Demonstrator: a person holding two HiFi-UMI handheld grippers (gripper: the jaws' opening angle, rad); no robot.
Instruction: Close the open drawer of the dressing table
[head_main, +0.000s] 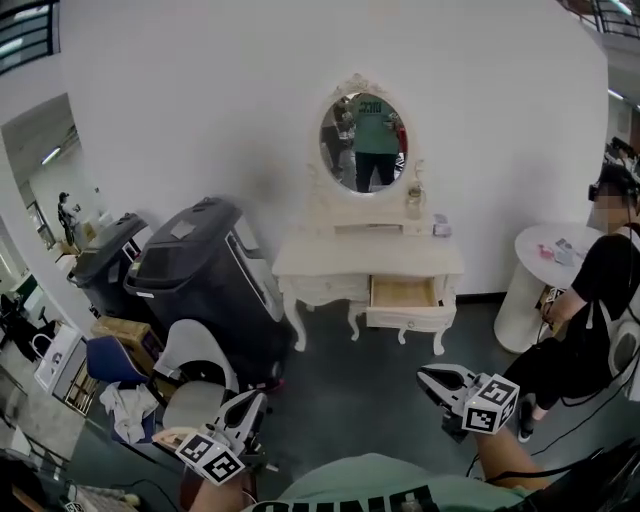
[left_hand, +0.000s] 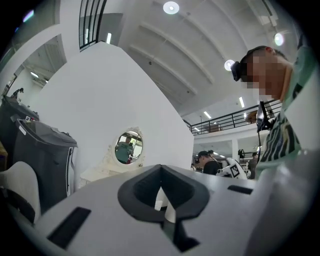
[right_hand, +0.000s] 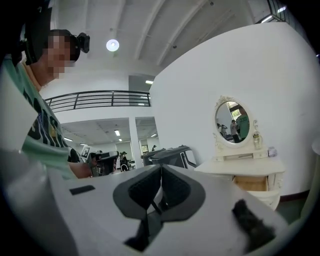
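Green shirt (head_main: 370, 472) of the wearer fills the bottom edge of the head view; just above it both grippers hang over the dark floor (head_main: 360, 390). Left gripper (head_main: 256, 398): lower left, marker cube toward the wearer, tips aimed up and right toward the furniture. Its own view shows the fingers (left_hand: 140, 187) brought together at the tips, with nothing between them. Right gripper (head_main: 426, 376): lower right, tips aimed left. Its own view shows the fingers (right_hand: 177, 187) likewise closed tip to tip, empty. Dressing table (head_main: 300, 262): white, carved legs, against the white wall at centre, well apart from both grippers. Drawer (head_main: 405, 293): the right-hand one, pulled out, its wooden inside visible, its white front panel facing the camera. The right gripper view also shows the drawer (right_hand: 250, 182) open. Oval mirror (head_main: 364, 140) stands on the surface and reflects a person in a green top. Small bottle (head_main: 414, 200) on the surface at the mirror's right foot. Two black bins (head_main: 205, 270) stand left of the dressing table, with a white chair (head_main: 195, 365) in front of them. Right of it: a white round table (head_main: 522, 300), with a seated person (head_main: 590, 290) in black beside it.
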